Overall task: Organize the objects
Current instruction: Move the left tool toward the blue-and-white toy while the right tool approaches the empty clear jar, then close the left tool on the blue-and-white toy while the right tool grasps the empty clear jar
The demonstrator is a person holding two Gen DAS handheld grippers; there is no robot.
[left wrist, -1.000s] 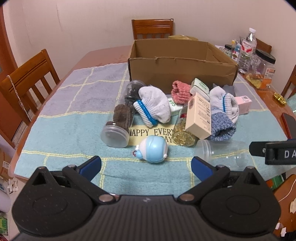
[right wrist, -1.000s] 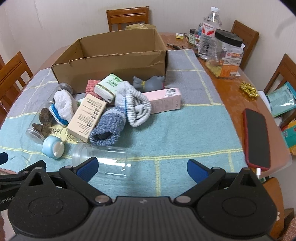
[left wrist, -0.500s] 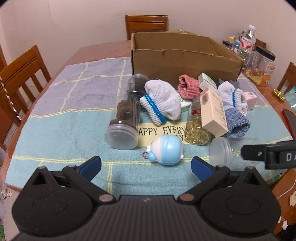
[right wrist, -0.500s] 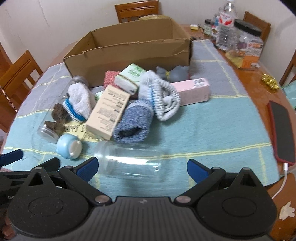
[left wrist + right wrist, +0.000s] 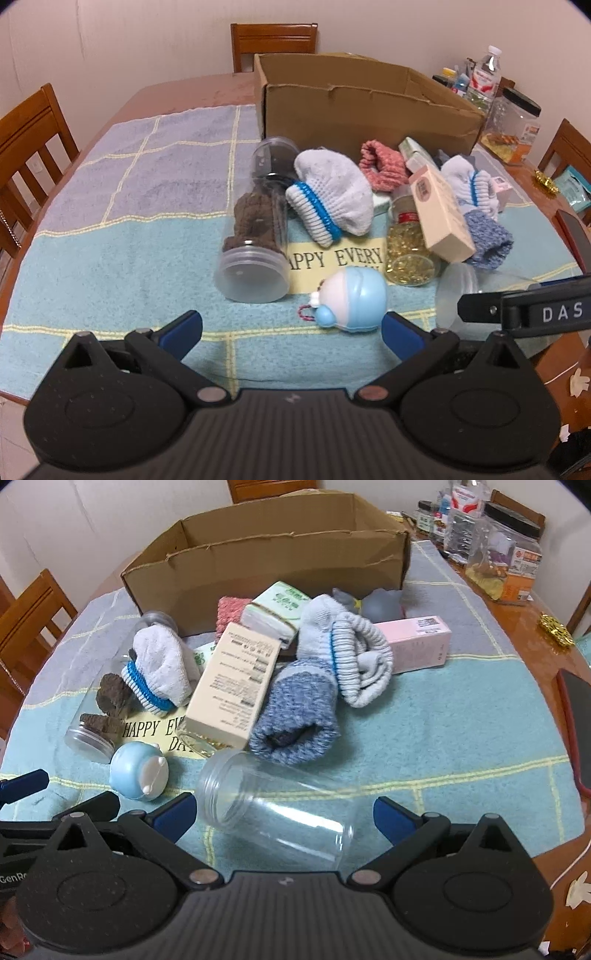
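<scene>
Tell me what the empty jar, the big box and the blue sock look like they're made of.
Empty jar: clear glossy plastic, probably; the towel shows through it. Big box: matte brown corrugated cardboard, with torn edges. Blue sock: soft knit yarn, fuzzy and ribbed.

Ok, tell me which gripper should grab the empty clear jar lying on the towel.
Right. The right gripper is open with the empty clear jar lying between its fingers. The left gripper faces the blue round toy, with the jar off to its right.
</scene>
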